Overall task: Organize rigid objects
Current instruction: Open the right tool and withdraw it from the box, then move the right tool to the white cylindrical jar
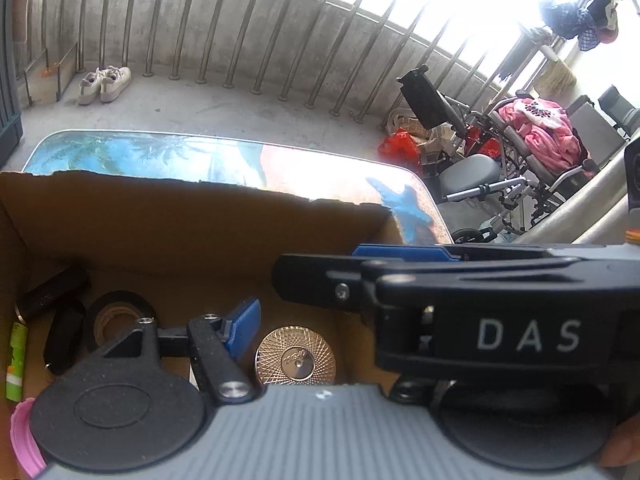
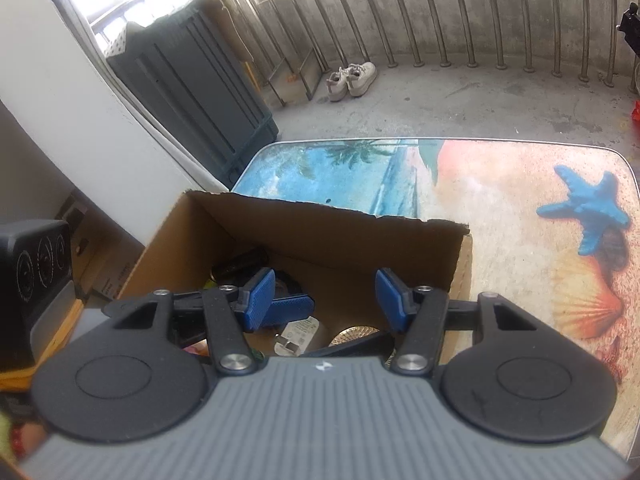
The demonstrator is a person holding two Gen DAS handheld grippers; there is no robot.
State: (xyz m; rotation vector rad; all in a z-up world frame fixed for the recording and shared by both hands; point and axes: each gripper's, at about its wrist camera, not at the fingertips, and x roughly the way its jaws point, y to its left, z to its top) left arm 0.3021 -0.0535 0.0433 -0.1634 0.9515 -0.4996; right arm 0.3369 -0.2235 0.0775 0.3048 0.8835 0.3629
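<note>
Cardboard box (image 2: 320,232): brown, open top, torn rim, sits on near-left part of bench (image 2: 500,184); bench top has beach print w/ blue starfish.
Right gripper (image 2: 325,300): fingers spread wide, nothing between them, hovering over box opening; blue pads (image 2: 260,300) face each other.
Left gripper (image 1: 344,284): over box interior. Left blue pad (image 1: 242,326) in plain view; right side covered by a black gripper body lying across frame, so can't tell how far open. Nothing seen pinched.
Writing: "DAS" in white on that black body (image 1: 528,336). Text on gold disc hub too blurred to read.
Box contents, left wrist view: gold patterned disc (image 1: 296,356) flat on box floor, just right of left pad; black tape roll (image 1: 116,316) to its left; black oblong item (image 1: 64,340) beside roll; dark cylinder (image 1: 52,292) farther back; green tube (image 1: 16,364) against left wall; pink item (image 1: 24,436) at near-left corner.
Floor beyond bench: pair of pale sneakers (image 2: 352,80) by railing.
</note>
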